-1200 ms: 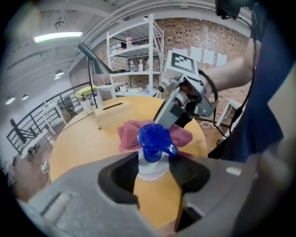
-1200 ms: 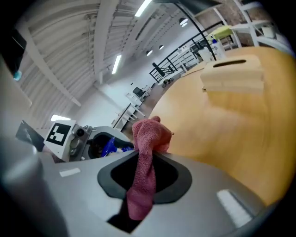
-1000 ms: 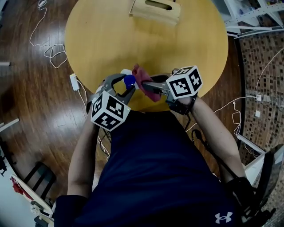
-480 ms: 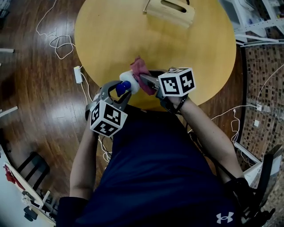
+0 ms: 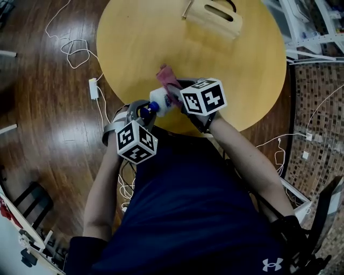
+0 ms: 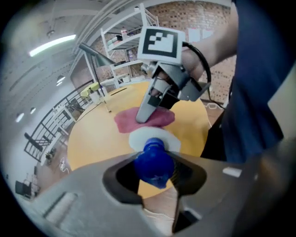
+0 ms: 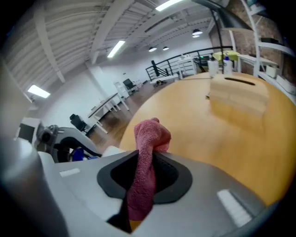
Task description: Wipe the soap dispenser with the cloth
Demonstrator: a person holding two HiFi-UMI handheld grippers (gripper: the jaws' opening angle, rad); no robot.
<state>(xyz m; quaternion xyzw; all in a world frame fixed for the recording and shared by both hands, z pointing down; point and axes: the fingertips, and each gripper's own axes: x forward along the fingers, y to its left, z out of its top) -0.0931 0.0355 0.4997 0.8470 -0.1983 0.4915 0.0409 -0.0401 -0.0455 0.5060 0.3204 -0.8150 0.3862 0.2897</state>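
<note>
The soap dispenser is a white bottle (image 5: 160, 100) with a blue pump head (image 5: 152, 107), held tilted over the near edge of the round yellow table (image 5: 236, 70). My left gripper (image 5: 148, 110) is shut on the pump head (image 6: 152, 164), and its jaws have just been closing on it. In the left gripper view the white bottle (image 6: 155, 139) points away from the jaws. My right gripper (image 5: 171, 96) is shut on the pink cloth (image 5: 168, 79), which bunches above its jaws (image 7: 149, 139). The cloth (image 6: 143, 119) lies against the bottle's far side.
A pale wooden box with a slot handle (image 5: 217, 16) stands at the table's far side (image 7: 238, 95). White cables and a power adapter (image 5: 92, 88) lie on the wooden floor at the left. Metal shelving (image 5: 312, 32) stands at the upper right.
My right gripper has swung left with the cloth, up against the bottle. The white bottle body now shows between the grippers. Both hands have sunk a little toward the table.
</note>
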